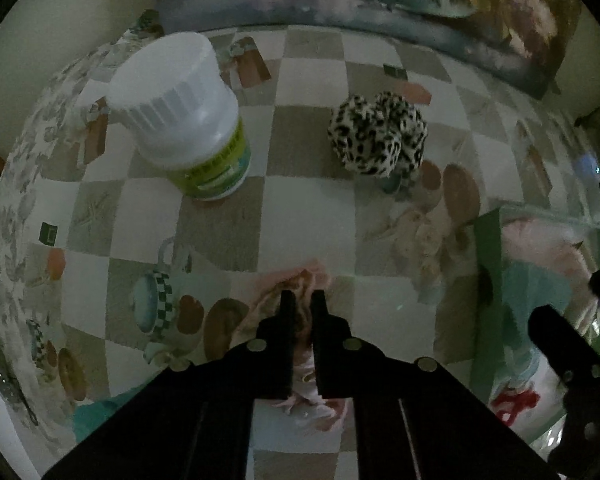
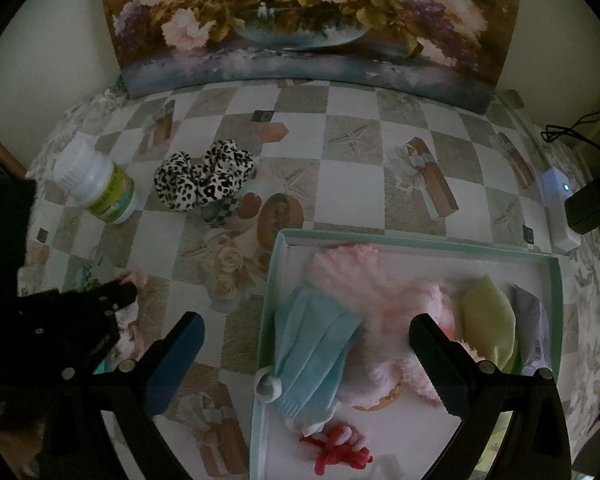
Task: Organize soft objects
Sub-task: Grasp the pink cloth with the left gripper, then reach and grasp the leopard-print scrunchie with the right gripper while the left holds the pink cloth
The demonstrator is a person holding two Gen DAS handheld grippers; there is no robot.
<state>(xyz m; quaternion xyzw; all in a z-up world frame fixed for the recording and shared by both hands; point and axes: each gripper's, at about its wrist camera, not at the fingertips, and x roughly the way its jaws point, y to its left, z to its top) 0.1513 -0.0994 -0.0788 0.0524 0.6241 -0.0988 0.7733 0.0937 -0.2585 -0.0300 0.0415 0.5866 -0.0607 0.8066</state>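
Observation:
My left gripper [image 1: 303, 300] points steeply down at the checked tablecloth, shut on a pale pink fluffy cloth [image 1: 300, 280] that bunches between and under its fingers. In the right wrist view the same gripper [image 2: 128, 292] sits at the left with the pink cloth [image 2: 134, 278] at its tip. My right gripper [image 2: 306, 324] hangs open and empty over the left part of a shallow teal-rimmed tray [image 2: 420, 242]. The tray holds a light blue sock [image 2: 312, 344], a pink fluffy piece [image 2: 364, 284], a yellow-green cloth [image 2: 488, 320], a lilac cloth [image 2: 528, 320] and a red yarn tie [image 2: 336, 452]. A leopard-print scrunchie [image 1: 378, 136] lies on the table farther back.
A white bottle with a green label [image 1: 180, 112] stands left of the scrunchie. A flower painting [image 2: 308, 20] leans against the wall at the back of the table. A white device [image 2: 560, 196] and a black charger [image 2: 586, 206] with its cable sit at the right edge.

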